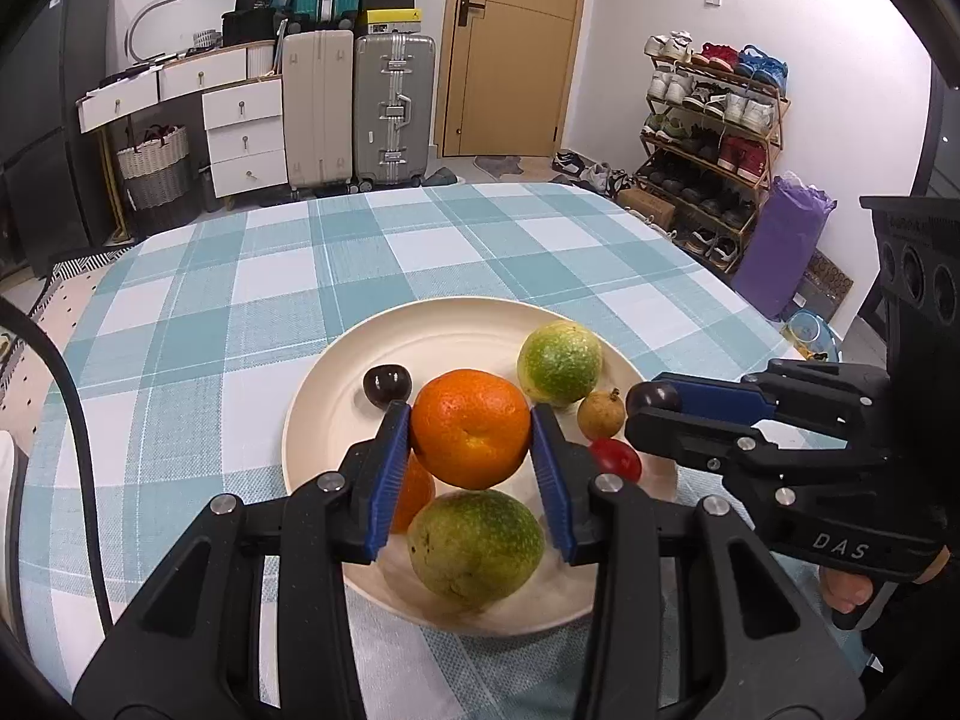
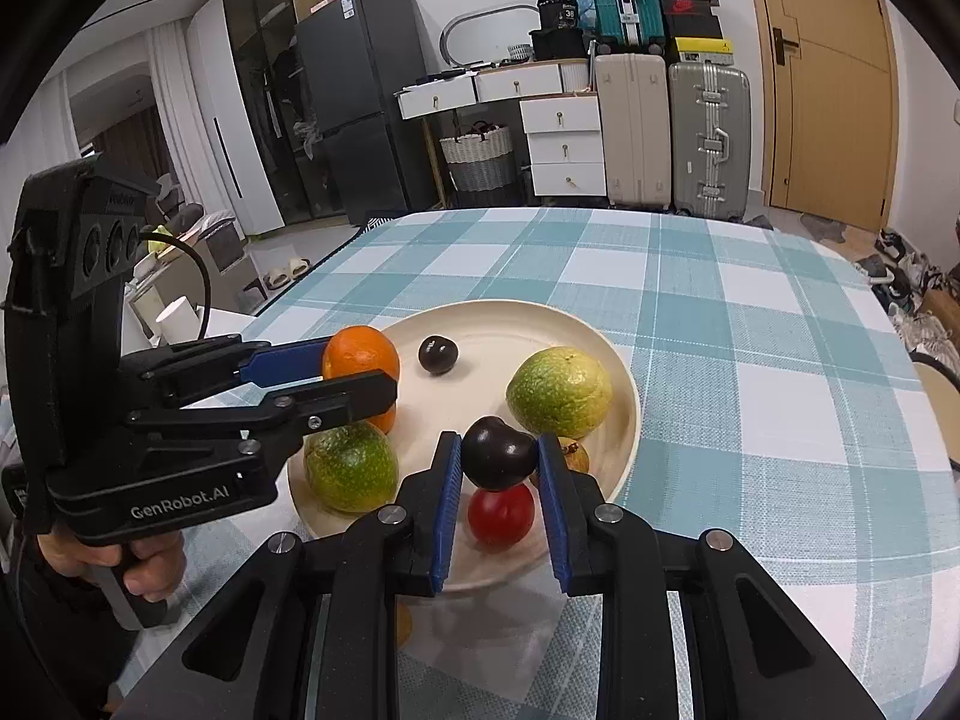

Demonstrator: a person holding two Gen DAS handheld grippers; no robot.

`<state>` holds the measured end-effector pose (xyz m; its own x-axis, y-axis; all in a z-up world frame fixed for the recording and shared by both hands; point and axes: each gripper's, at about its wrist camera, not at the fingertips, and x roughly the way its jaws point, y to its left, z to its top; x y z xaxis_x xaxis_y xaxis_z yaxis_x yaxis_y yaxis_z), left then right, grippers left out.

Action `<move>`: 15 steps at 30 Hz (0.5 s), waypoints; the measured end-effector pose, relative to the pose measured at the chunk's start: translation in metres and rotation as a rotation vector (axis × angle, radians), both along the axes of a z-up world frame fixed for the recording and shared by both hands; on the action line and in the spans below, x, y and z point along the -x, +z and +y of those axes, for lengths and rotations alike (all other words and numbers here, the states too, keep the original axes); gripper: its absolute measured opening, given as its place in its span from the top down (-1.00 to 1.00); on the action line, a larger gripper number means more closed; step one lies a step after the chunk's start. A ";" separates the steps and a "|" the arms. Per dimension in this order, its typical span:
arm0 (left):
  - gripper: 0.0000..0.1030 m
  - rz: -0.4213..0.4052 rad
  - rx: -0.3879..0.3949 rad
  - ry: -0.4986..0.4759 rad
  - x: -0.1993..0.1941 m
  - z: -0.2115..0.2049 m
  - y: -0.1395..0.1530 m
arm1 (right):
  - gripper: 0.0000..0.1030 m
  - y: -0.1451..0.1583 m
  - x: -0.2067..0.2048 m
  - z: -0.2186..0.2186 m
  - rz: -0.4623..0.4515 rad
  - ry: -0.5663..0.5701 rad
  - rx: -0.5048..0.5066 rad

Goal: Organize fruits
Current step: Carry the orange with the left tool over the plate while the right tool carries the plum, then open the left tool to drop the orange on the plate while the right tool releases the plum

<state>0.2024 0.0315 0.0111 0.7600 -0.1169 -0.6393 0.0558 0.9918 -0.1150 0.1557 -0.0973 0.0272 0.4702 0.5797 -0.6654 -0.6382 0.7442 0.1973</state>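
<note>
The left tool (image 1: 471, 441) was clamped on an orange (image 1: 470, 429), its blue pads pressed against both sides of the fruit, which was held above the cream plate (image 1: 336, 372). The right tool (image 2: 499, 462) was clamped on a dark cherry (image 2: 499, 461), likewise held above the plate.

The left wrist view showed the right tool (image 1: 654, 399) from the side, at the plate's right edge, with the dark cherry only partly visible at its tip. The right wrist view showed the left tool (image 2: 360, 372) from the side, at the plate's left edge, with the orange (image 2: 360, 360) between its fingers.

On the plate lay a second dark cherry (image 1: 387, 385) toward the far left, a green-yellow fruit (image 1: 559, 363) toward the far right, a large green fruit (image 1: 475, 546) at the near side, a small brown fruit (image 1: 597, 414) and a red fruit (image 1: 617, 459) at the right. A second orange (image 1: 415, 495) lay beneath the held one; the left wrist view showed part of it, while in the right wrist view it was mostly hidden behind the left tool.

The plate rested on the desk (image 2: 750, 330), which was covered with a blue-and-white checked cloth.
</note>
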 end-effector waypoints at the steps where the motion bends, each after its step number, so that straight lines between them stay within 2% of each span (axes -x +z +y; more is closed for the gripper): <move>1: 0.28 0.002 -0.002 -0.001 -0.002 0.000 -0.001 | 0.50 -0.001 -0.002 0.001 0.002 -0.001 0.000; 15: 0.28 0.038 -0.027 -0.002 -0.024 -0.002 -0.017 | 0.50 -0.013 -0.014 0.015 0.013 0.017 0.034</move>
<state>0.2267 0.0299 -0.0064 0.7348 -0.1006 -0.6708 0.0536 0.9945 -0.0904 0.1698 -0.0821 0.0142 0.4516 0.5641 -0.6913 -0.6480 0.7399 0.1804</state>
